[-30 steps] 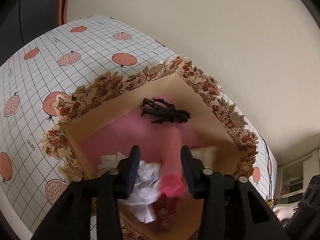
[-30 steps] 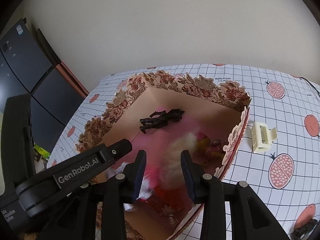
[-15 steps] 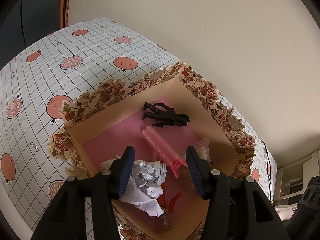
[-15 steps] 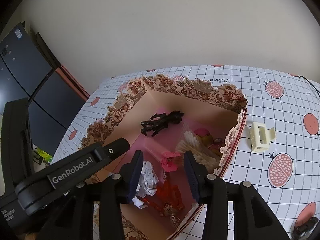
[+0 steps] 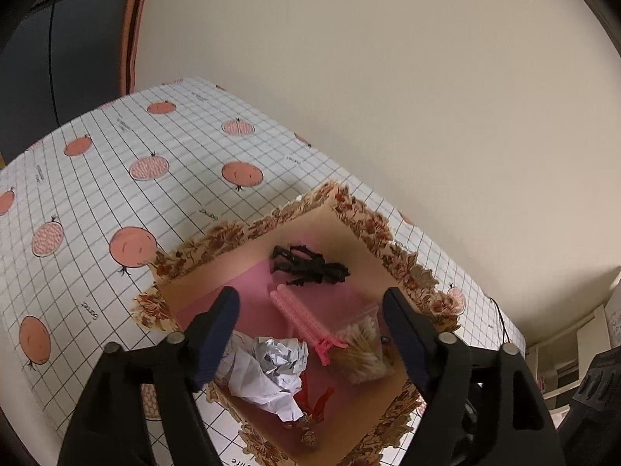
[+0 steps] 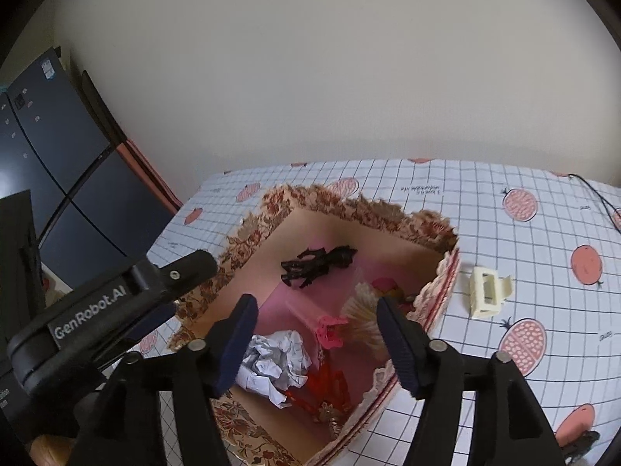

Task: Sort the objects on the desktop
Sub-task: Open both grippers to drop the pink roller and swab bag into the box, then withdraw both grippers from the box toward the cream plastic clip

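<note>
Both claws hover above the floral-rimmed cardboard box (image 6: 446, 268): left gripper (image 5: 310, 334) and right gripper (image 6: 314, 343) are opening, jaws empty. Your next target, the cream plastic hair claw (image 6: 488, 291), lies at three o'clock outside; approach it wide, squarely.

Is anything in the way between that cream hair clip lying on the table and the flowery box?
Only the box's own wall. The cream hair clip lies on the tablecloth just outside the box, so it must go over the scalloped rim. Nothing else lies between them.

A small dark object (image 6: 582, 440) is cut off by the edge.
</note>
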`<state>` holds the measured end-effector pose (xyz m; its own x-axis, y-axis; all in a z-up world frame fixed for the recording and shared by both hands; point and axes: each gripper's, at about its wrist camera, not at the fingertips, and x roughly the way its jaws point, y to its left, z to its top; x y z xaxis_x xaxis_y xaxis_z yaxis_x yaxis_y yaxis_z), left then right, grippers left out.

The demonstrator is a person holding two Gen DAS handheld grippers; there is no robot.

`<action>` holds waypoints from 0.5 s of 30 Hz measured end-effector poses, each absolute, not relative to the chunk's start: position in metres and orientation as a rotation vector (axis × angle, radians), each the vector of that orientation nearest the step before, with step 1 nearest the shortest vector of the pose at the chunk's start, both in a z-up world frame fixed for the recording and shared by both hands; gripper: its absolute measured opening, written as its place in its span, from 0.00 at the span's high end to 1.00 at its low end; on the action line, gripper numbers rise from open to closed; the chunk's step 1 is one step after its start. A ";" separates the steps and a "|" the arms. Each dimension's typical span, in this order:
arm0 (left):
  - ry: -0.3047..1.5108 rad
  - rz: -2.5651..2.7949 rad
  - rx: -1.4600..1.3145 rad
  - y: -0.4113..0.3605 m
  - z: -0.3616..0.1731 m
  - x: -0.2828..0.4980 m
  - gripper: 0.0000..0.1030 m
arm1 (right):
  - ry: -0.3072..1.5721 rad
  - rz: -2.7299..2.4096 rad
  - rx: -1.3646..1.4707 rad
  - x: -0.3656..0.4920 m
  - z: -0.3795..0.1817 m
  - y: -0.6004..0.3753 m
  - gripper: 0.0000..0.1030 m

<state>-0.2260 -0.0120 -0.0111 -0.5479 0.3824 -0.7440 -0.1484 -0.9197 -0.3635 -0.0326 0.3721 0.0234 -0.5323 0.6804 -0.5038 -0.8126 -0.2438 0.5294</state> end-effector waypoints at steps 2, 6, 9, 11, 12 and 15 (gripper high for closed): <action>-0.370 2.505 -1.277 -0.010 -0.006 -0.223 0.22 | 0.949 1.910 -0.196 -0.025 0.026 0.370 0.25; -0.354 2.522 -1.239 -0.005 0.005 -0.216 0.20 | 0.924 1.897 -0.184 -0.009 0.029 0.369 0.17; -0.344 2.522 -1.211 0.004 0.013 -0.210 0.18 | 0.912 1.864 -0.164 0.010 0.028 0.368 0.09; -0.330 2.514 -1.186 0.012 0.018 -0.205 0.17 | 0.905 1.840 -0.154 0.026 0.028 0.367 0.07; -0.323 2.511 -1.175 0.017 0.020 -0.202 0.17 | 0.900 1.829 -0.152 0.032 0.027 0.366 0.07; -0.285 2.490 -1.141 0.034 0.027 -0.193 0.17 | 0.887 1.787 -0.139 0.059 0.025 0.363 0.06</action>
<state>-0.1926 0.0344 0.0267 -0.5951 0.4247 -0.6823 -0.2596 -0.9050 -0.3370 0.0593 0.3626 0.0253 -0.4087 0.7690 -0.4915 -0.8565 -0.1371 0.4976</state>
